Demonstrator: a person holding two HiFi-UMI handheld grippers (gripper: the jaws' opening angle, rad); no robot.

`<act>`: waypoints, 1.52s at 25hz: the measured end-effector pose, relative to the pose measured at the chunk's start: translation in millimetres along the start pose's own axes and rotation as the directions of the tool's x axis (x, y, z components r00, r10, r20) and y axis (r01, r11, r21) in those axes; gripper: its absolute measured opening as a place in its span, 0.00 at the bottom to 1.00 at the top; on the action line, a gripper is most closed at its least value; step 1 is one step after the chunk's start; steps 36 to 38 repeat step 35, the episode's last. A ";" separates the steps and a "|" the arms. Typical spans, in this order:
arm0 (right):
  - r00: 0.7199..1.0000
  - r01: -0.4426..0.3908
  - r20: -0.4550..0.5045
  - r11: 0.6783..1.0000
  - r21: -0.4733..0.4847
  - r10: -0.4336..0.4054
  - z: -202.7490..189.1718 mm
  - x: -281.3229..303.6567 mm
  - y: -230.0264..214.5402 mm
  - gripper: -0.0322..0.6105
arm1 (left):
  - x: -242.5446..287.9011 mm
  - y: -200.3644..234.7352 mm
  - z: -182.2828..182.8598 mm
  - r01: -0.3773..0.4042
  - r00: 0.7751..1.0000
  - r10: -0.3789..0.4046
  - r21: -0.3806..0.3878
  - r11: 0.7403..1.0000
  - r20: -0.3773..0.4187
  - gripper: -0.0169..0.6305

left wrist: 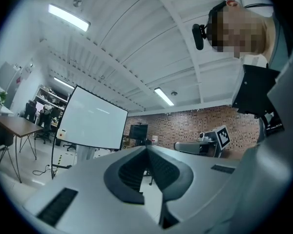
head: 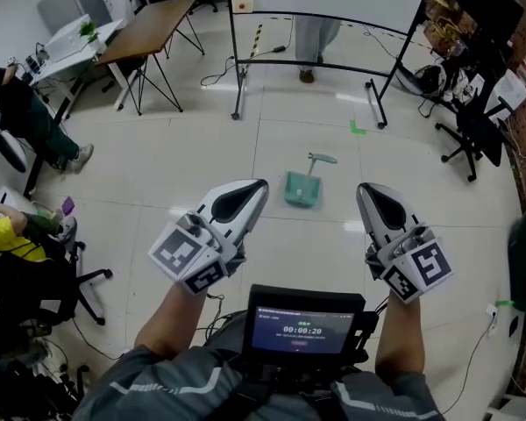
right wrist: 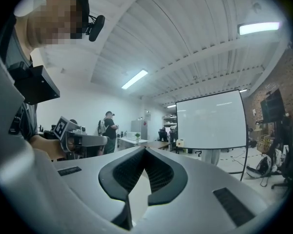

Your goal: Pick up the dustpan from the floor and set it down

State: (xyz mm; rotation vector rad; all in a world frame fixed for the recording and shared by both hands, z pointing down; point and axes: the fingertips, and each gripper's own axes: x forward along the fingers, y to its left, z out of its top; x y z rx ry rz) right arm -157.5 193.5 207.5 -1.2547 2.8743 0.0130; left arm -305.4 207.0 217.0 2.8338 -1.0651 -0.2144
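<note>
left gripper (head: pixel 261 184): fingers (left wrist: pixel 128 173) clenched together, nothing between them | dustpan (head: pixel 301 189): green, lying on the floor (head: pixel 202 160) ahead of the person, seen between the two grippers, handle toward the far side, touched by neither | right gripper (head: pixel 365 188): fingers (right wrist: pixel 162 173) clenched together, nothing between them

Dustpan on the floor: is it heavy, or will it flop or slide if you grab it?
The dustpan looks like thin green plastic, so probably light and stiff, not floppy. It sits on a shiny floor, so a push would likely slide it. Grabbed by its handle, the pan end may dip.
</note>
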 end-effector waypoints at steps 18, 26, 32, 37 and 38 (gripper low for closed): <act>1.000 0.004 -0.031 1.000 0.013 -0.004 11.2 -148.0 -50.5 0.08 | 71.3 -142.7 -14.9 0.038 0.999 -0.038 0.008 0.999 -0.010 0.06; 1.000 0.004 -0.025 1.000 0.014 -0.003 14.1 -146.3 -49.8 0.08 | 72.6 -144.9 -11.7 0.040 0.999 -0.040 -0.012 0.999 -0.004 0.06; 1.000 0.005 -0.028 1.000 0.011 -0.005 16.1 -146.1 -49.0 0.08 | 71.2 -144.9 -12.6 0.043 0.999 -0.043 -0.015 0.999 -0.007 0.06; 1.000 0.006 -0.027 1.000 0.010 -0.006 17.7 -146.2 -48.0 0.08 | 70.9 -145.7 -13.2 0.047 0.999 -0.048 -0.024 0.999 -0.015 0.06; 1.000 0.006 -0.027 1.000 0.010 -0.006 17.7 -146.2 -48.0 0.08 | 70.9 -145.7 -13.2 0.047 0.999 -0.048 -0.024 0.999 -0.015 0.06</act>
